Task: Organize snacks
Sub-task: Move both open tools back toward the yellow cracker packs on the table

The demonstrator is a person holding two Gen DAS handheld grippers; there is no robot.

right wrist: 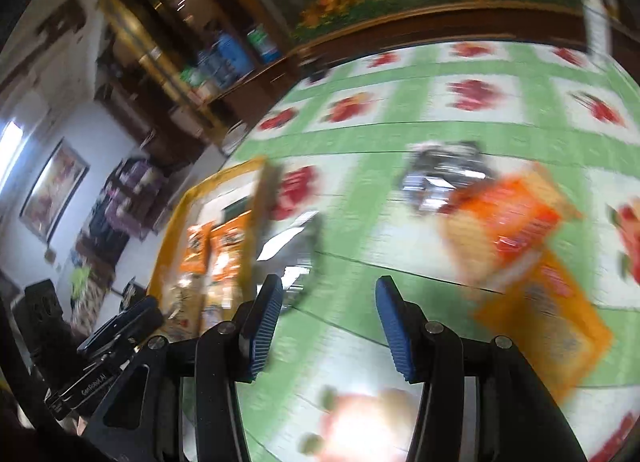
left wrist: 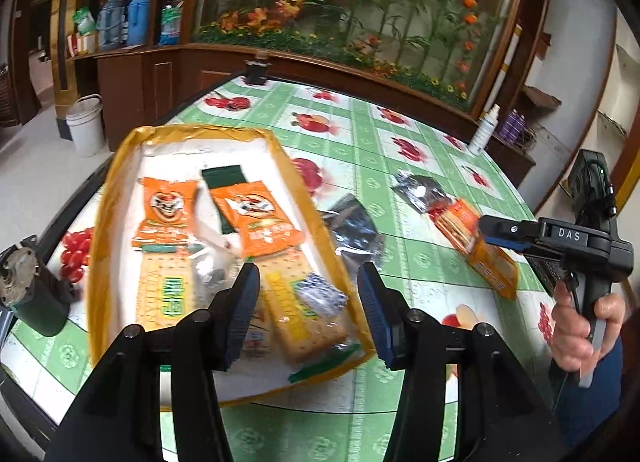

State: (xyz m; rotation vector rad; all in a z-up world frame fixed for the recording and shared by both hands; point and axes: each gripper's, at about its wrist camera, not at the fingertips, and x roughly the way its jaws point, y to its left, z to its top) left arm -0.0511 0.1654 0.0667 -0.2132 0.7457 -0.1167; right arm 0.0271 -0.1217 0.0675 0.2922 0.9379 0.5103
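A yellow-rimmed tray with a white inside holds two orange snack packets, cracker packs and small wrapped pieces. My left gripper hovers open over the tray's near right corner, with nothing between its fingers. Right of the tray lie a dark packet, a black-and-silver packet, an orange packet and an orange box. My right gripper, held by a hand, reaches over the orange box. In the blurred right wrist view it stands open above bare cloth, left of the orange packet and box.
The table wears a green checked cloth with fruit prints. A dark cylinder stands at its left edge and a white bottle at the far right. A white bucket is on the floor beyond. Wooden cabinets line the far side.
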